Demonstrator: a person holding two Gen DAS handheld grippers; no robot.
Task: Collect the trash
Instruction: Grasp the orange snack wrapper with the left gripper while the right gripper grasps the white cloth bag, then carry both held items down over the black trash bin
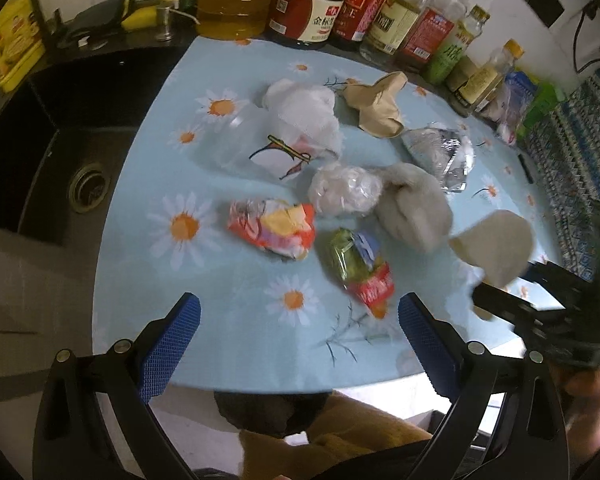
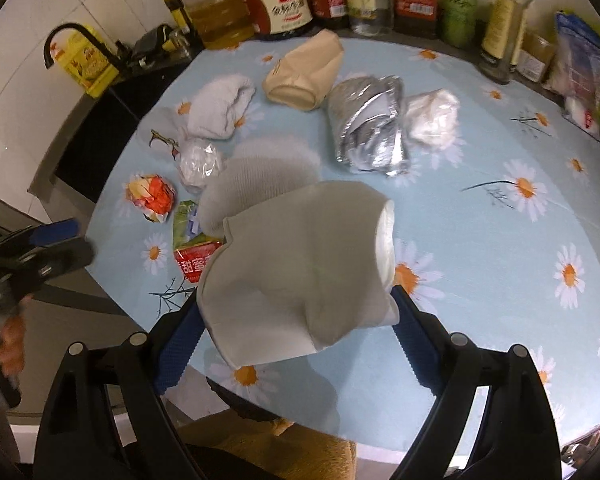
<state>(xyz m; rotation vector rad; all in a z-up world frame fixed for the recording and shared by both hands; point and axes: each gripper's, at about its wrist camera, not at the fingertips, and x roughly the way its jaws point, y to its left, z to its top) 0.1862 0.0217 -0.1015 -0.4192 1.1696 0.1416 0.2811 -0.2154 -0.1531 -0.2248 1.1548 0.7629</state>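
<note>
The right gripper holds a pale grey sock between its blue pads, lifted above the daisy-print tablecloth. The left gripper stands open and empty (nothing between its fingers), above the cloth near a red-and-green wrapper and an orange wrapper.

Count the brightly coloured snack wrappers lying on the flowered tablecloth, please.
2. The crumpled orange-red wrapper lies on the sink side. The green-and-red wrapper lies beside it, nearer the table's front edge. The lifted grey sock may hide more.
</note>
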